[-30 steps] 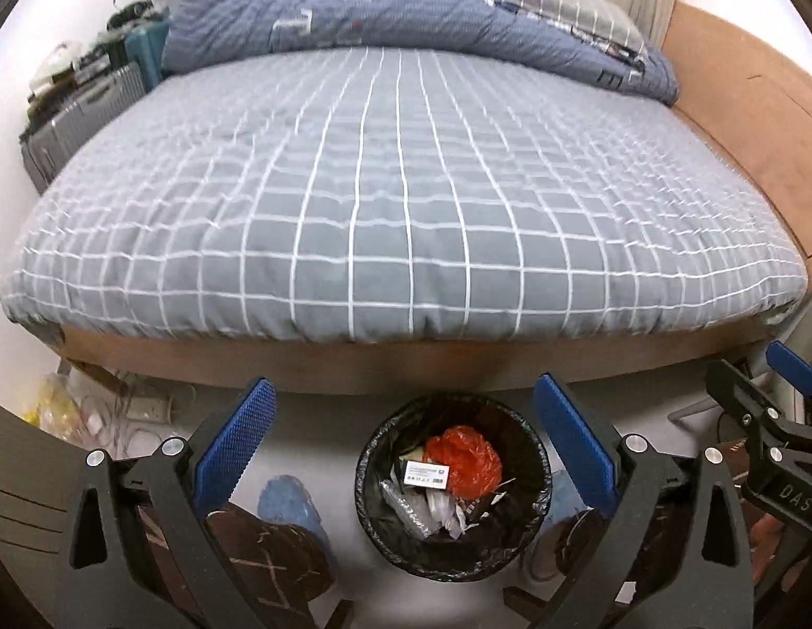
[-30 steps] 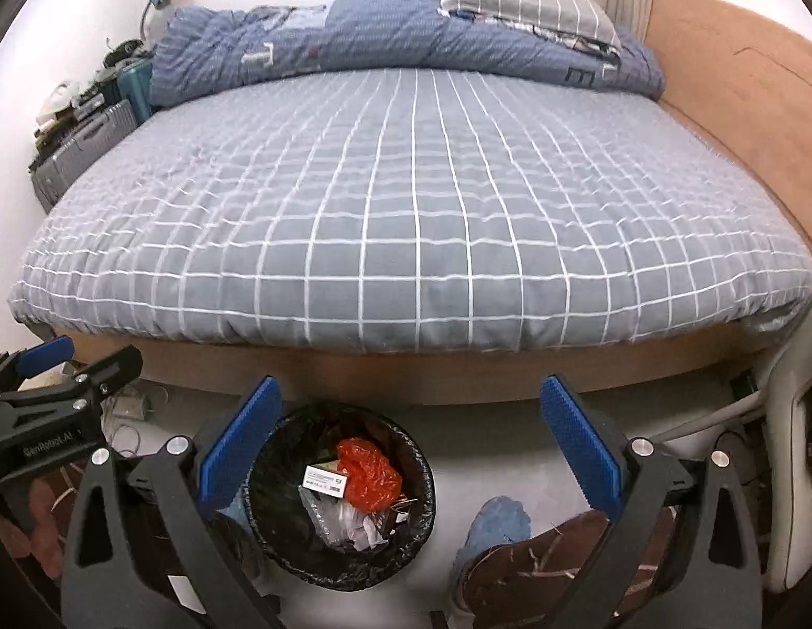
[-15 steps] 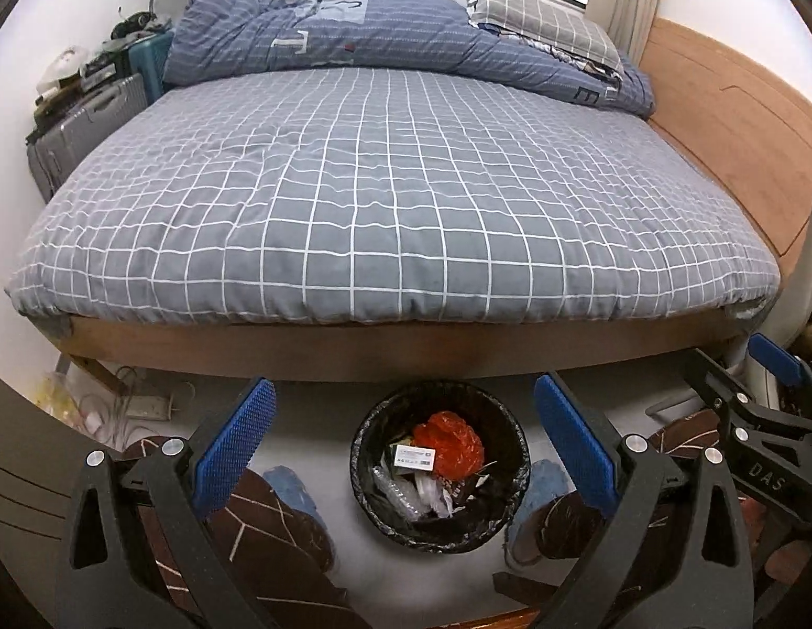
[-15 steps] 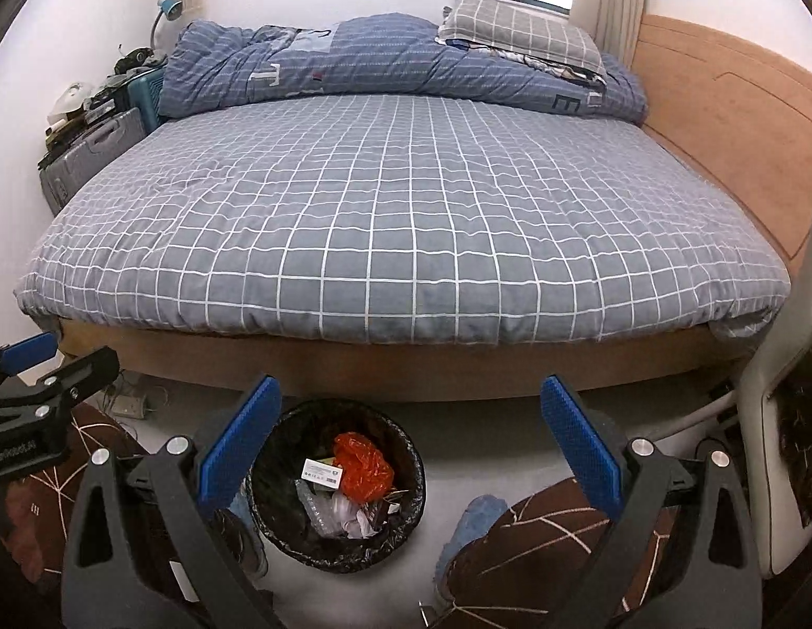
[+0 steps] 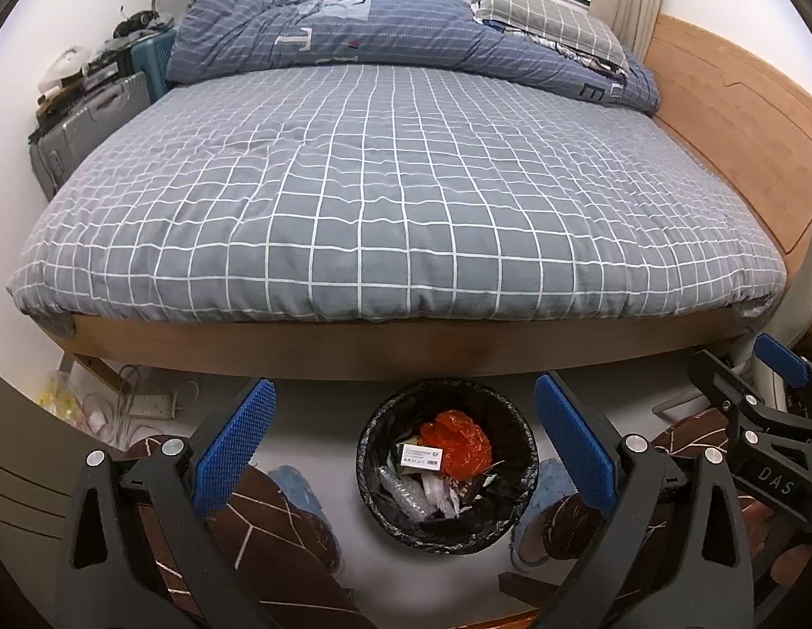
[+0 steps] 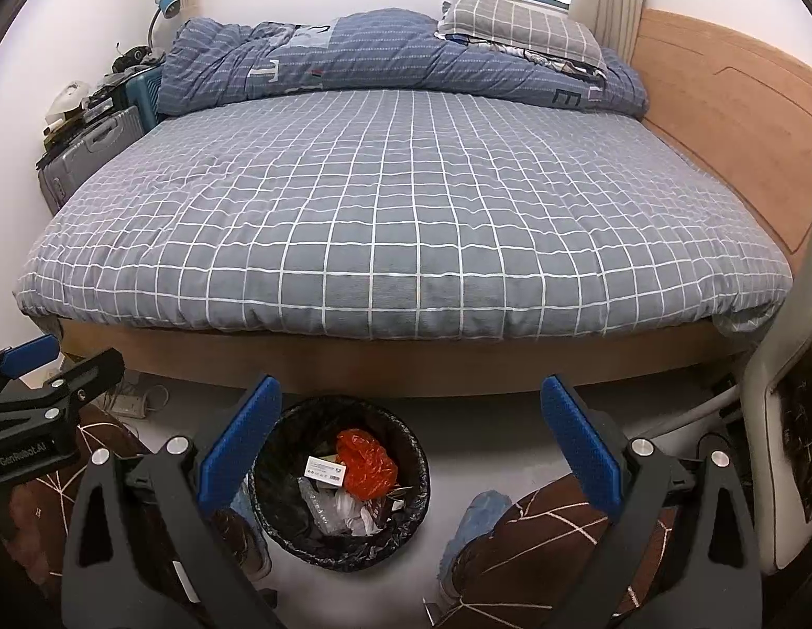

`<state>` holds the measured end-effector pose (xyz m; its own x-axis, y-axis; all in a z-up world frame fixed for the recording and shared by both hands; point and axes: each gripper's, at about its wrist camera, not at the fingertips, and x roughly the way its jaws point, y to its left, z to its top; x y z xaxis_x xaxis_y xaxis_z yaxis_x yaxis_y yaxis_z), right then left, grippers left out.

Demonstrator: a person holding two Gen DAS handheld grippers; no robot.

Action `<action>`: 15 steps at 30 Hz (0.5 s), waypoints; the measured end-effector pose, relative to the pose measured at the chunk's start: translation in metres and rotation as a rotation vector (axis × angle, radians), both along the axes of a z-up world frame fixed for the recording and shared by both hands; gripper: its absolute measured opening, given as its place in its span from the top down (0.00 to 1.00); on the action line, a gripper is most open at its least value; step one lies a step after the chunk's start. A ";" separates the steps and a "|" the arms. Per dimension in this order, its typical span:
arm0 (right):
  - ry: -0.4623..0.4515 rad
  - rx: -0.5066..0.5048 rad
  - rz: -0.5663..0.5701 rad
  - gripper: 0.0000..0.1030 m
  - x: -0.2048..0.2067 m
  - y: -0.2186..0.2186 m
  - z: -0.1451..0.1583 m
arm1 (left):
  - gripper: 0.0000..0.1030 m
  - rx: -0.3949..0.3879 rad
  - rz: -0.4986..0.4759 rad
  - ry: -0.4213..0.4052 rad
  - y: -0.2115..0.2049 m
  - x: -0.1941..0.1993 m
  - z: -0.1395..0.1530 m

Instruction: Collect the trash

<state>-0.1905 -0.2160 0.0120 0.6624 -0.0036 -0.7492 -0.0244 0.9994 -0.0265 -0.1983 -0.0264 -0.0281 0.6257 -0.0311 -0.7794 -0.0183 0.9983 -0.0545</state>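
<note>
I hold my left gripper (image 5: 404, 443) with its jaws spread wide and nothing between the blue pads (image 5: 233, 451); my right gripper (image 6: 411, 445) is spread the same way and also empty. Seen along my left gripper, the black-lined trash bin (image 5: 447, 464) stands on the pale floor between and just below the two fingers, close to the wooden foot of the bed (image 5: 395, 351). Along my right gripper the same bin sits toward the left finger, partly tucked behind its pad. Inside the bin lie a crumpled red bag (image 5: 457, 443), a small white box (image 5: 420, 457) just beside it on the left, and clear and white wrappers (image 5: 427, 492) below them. My legs in brown patterned trousers (image 6: 531, 540) stand on either side of the bin, with blue slippers (image 6: 479, 513) at the feet. Ahead of both grippers stretches the grey checked bedcover (image 6: 406, 220), with a bunched blue duvet (image 6: 385, 57) and a grey pillow (image 6: 516, 26) at the far end.
</note>
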 end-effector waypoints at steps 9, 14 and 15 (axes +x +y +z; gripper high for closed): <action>0.008 0.019 0.001 0.07 0.000 0.001 -0.002 | 0.06 -0.002 0.000 0.001 0.002 0.000 -0.001; 0.009 0.021 0.000 0.07 -0.001 0.000 -0.003 | 0.06 0.007 -0.008 -0.001 0.001 0.001 0.000; 0.009 0.020 0.001 0.07 -0.001 0.000 -0.003 | 0.06 0.009 -0.006 -0.002 0.001 0.001 0.000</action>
